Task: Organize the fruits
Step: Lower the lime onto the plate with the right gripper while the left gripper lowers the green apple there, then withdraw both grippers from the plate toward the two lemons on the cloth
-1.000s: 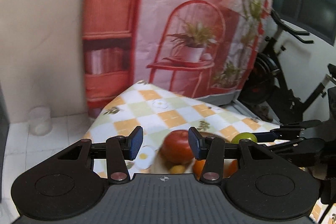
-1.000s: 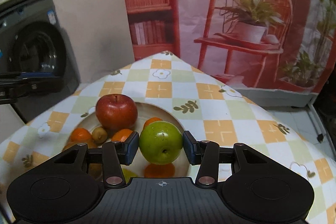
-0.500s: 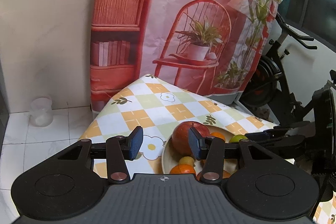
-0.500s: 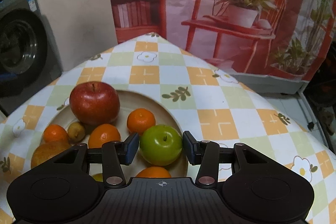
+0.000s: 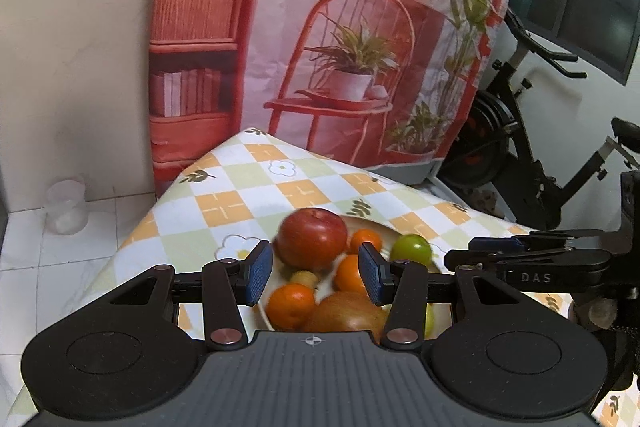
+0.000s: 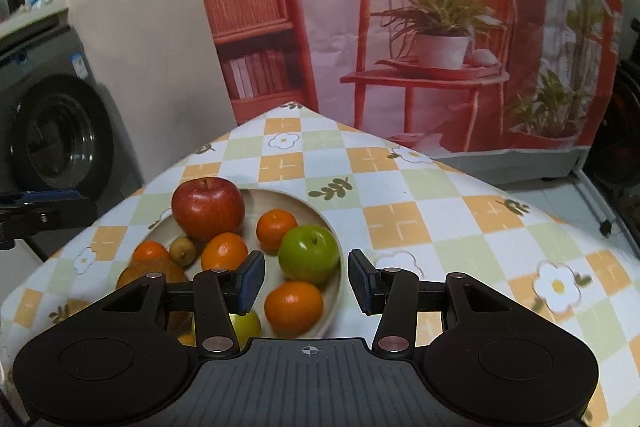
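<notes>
A beige plate (image 6: 304, 205) on the checkered tablecloth holds a red apple (image 6: 208, 207), a green apple (image 6: 309, 254), several oranges (image 6: 293, 306) and a small kiwi (image 6: 183, 250). My right gripper (image 6: 306, 281) is open and empty, just behind the green apple, which rests on the plate's right side. My left gripper (image 5: 316, 277) is open and empty, hovering over the plate's near edge with the red apple (image 5: 312, 243) beyond it. The green apple (image 5: 411, 249) and the right gripper's fingers (image 5: 496, 243) show at the right of the left wrist view.
The checkered tablecloth (image 6: 400, 195) covers the table, whose corner points toward a printed red backdrop. A washing machine (image 6: 52, 131) stands left. An exercise bike (image 5: 532, 155) stands right. A clear jar (image 5: 66, 207) sits on the tiled floor.
The right gripper has opened and drawn back, leaving the green apple on the plate. The left gripper has swung toward the plate, so the fruit now sits between its fingers in view.
</notes>
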Motion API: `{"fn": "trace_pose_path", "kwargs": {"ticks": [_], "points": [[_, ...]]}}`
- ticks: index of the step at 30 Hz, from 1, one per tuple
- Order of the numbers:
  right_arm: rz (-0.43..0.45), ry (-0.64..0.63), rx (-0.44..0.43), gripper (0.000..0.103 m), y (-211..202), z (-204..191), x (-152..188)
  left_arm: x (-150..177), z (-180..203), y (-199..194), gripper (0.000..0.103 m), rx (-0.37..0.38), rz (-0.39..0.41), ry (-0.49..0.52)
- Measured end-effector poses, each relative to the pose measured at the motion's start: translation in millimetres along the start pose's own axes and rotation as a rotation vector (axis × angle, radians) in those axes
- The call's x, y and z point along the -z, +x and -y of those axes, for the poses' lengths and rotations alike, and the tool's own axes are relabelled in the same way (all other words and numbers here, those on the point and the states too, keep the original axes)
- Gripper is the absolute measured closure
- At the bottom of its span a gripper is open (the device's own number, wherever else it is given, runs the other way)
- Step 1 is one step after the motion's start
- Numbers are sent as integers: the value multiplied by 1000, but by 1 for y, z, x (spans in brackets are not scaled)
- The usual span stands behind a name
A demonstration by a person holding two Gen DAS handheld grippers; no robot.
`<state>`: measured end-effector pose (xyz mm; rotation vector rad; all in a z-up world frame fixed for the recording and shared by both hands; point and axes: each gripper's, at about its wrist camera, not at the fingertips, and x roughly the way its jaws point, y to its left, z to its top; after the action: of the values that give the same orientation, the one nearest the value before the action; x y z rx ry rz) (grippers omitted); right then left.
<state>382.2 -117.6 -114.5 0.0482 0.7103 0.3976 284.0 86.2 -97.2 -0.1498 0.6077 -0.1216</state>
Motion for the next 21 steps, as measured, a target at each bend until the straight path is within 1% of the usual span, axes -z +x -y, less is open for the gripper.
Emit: {"fn": "trace_pose_path", "kwargs": {"ticks": [5, 8, 10, 12, 16, 18, 21], "points": [[30, 26, -5, 60, -28, 7, 19, 3, 23, -17, 53, 22, 3, 52], [48, 36, -21, 60, -44, 9, 29, 2, 29, -27, 53, 45, -4, 33], [60, 31, -32, 58, -55, 10, 35, 0, 35, -36, 53, 54, 1, 36], [72, 28, -41, 53, -64, 9, 41, -1, 41, -44, 53, 57, 9, 59], [92, 41, -53, 49, -80, 14, 55, -1, 52, -54, 53, 65, 12, 86], [96, 39, -51, 46, -84, 15, 64, 2, 58, -53, 53, 71, 4, 99], [85, 35, -57, 46, -88, 18, 78, 9, 67, -47, 53, 82, -19, 121]]}}
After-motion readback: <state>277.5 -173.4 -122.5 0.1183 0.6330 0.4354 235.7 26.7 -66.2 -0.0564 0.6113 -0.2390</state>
